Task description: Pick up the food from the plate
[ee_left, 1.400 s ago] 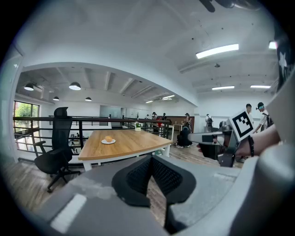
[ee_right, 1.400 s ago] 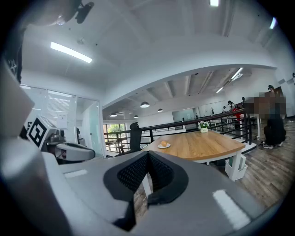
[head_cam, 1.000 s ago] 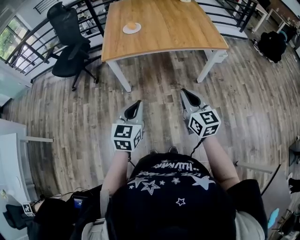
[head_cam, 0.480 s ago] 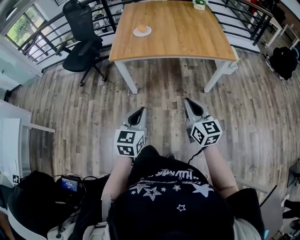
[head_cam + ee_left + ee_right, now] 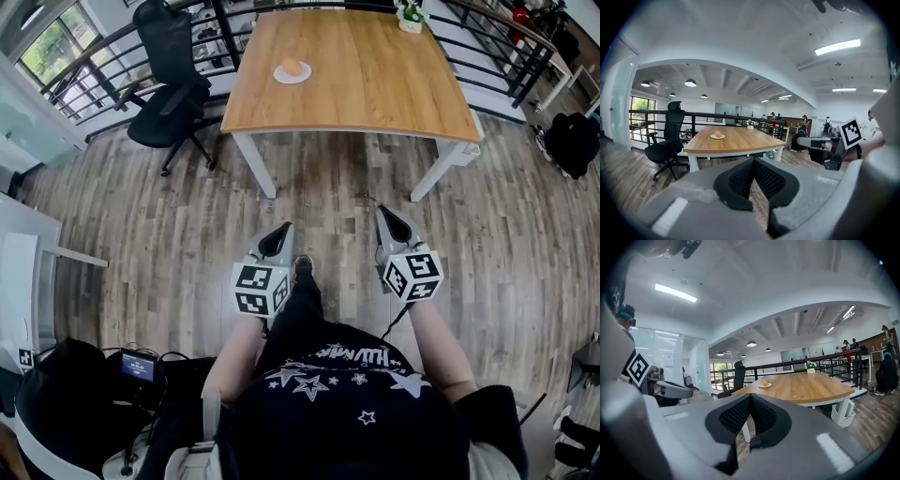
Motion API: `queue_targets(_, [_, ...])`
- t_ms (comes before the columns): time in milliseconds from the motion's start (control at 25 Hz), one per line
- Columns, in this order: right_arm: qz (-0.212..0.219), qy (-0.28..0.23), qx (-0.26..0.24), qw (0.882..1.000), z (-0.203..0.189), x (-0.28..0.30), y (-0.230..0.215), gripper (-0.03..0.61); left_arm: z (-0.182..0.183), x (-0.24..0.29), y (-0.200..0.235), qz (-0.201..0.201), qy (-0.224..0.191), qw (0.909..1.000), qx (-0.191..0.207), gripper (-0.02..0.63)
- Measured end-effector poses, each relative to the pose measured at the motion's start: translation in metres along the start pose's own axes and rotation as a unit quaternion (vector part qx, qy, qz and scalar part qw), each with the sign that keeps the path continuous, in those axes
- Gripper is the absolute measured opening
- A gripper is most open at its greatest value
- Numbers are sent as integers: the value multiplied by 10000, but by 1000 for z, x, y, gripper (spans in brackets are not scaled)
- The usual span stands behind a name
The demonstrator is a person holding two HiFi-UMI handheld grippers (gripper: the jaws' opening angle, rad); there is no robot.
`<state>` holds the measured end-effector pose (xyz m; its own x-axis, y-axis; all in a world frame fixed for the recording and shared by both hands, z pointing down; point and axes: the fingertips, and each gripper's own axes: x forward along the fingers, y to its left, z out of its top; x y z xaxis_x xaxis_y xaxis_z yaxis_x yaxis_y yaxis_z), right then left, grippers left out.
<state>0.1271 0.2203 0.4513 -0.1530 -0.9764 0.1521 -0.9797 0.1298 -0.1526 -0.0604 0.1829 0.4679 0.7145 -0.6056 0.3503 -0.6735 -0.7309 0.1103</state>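
A round orange-brown piece of food (image 5: 292, 67) (image 5: 718, 134) (image 5: 764, 383) lies on a small white plate (image 5: 292, 76) (image 5: 717, 137) (image 5: 764, 386) on the left half of a wooden table (image 5: 375, 84) (image 5: 736, 143) (image 5: 806, 387). Both grippers are held over the floor, well short of the table. My left gripper (image 5: 280, 232) (image 5: 752, 161) is shut, nothing between its tips. My right gripper (image 5: 383, 215) (image 5: 750, 397) is also shut and holds nothing.
A black office chair (image 5: 173, 89) (image 5: 665, 147) stands left of the table. A small potted plant (image 5: 410, 14) (image 5: 810, 366) sits at the table's far edge. Black railings (image 5: 84, 80) run behind the table. A white desk (image 5: 23, 281) is at the left. People stand in the distance.
The person has walked toward the table; the table and plate lie lower and nearer in the head view. Both grippers stay shut, side by side.
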Motion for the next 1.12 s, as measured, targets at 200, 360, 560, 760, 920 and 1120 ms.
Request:
queue_targets(200, [-129, 86, 113, 9998, 2, 49, -21, 2, 14, 49, 37, -124, 39, 9999, -18, 1])
queue_targets(360, [-185, 177, 79, 9996, 10, 103, -40, 2, 31, 95, 73, -163, 83, 9998, -25, 2])
queue_targets(560, [-247, 242, 214, 9992, 25, 167, -54, 2, 52, 139, 108, -329, 176, 9992, 117, 1])
queue_targets(760, [-203, 349, 251, 9989, 28, 220, -53, 2, 60, 162, 154, -310, 229, 9993, 38, 2])
queue_targets(920, [-183, 412, 226, 9987, 35, 262, -49, 2, 72, 179, 194, -247, 194, 9995, -95, 2])
queue_targets(1120, [-282, 570, 173, 9978, 39, 306, -50, 2, 88, 198, 227, -372, 63, 9983, -437, 2])
